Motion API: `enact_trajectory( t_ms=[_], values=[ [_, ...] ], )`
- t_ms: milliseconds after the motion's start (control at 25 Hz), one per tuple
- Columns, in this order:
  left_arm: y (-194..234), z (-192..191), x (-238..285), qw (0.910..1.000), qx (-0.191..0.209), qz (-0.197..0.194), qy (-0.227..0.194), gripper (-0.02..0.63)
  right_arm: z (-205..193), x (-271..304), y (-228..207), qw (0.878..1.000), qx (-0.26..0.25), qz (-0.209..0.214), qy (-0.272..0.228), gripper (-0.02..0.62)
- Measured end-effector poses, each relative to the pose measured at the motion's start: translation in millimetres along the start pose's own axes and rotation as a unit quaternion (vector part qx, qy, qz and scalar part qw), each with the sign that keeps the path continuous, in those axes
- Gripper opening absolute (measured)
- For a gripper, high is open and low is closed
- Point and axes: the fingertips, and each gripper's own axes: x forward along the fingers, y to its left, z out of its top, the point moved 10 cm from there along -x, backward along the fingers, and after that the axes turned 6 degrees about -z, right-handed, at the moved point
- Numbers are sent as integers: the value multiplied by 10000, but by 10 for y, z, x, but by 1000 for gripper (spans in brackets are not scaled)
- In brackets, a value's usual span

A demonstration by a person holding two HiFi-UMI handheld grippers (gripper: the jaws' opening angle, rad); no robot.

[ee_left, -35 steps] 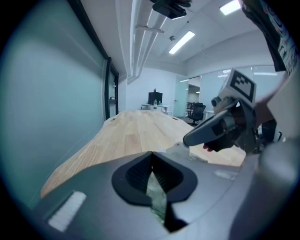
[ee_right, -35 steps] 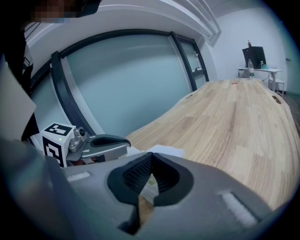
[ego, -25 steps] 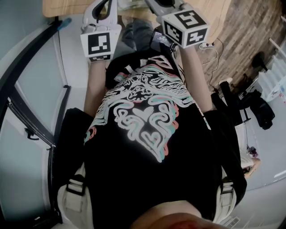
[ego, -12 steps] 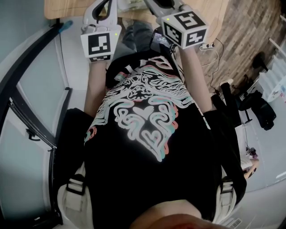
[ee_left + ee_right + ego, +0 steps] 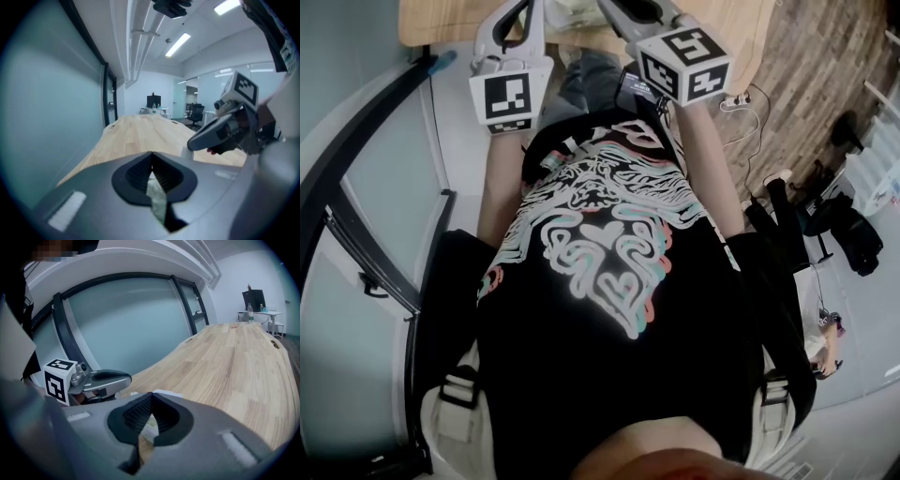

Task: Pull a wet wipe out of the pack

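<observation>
1. Left claw (image 5: 151,155) has its jaws pressed together at the tips. A pale wipe pack (image 5: 157,196) shows through the gap just beneath them, and whether it is gripped is unclear.
2. Right claw (image 5: 151,397) is likewise closed tip to tip, with the pack (image 5: 150,427) just beneath.
3. Both claws angle toward each other, close together.
4. Beyond them stretches a long wooden counter (image 5: 136,133).
</observation>
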Motion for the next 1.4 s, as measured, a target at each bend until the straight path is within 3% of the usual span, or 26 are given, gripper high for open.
enact_trajectory(
  t_ms=[1000,1400],
  values=[
    [-17,259,-16,9999,59,-9,-102,-14,107,-143,16,9994,166,-52,-305,0],
    [21,348,-36,9994,276,-94,-197,-14,190,-191,17,9987,209,-144,-442,0]
  ],
)
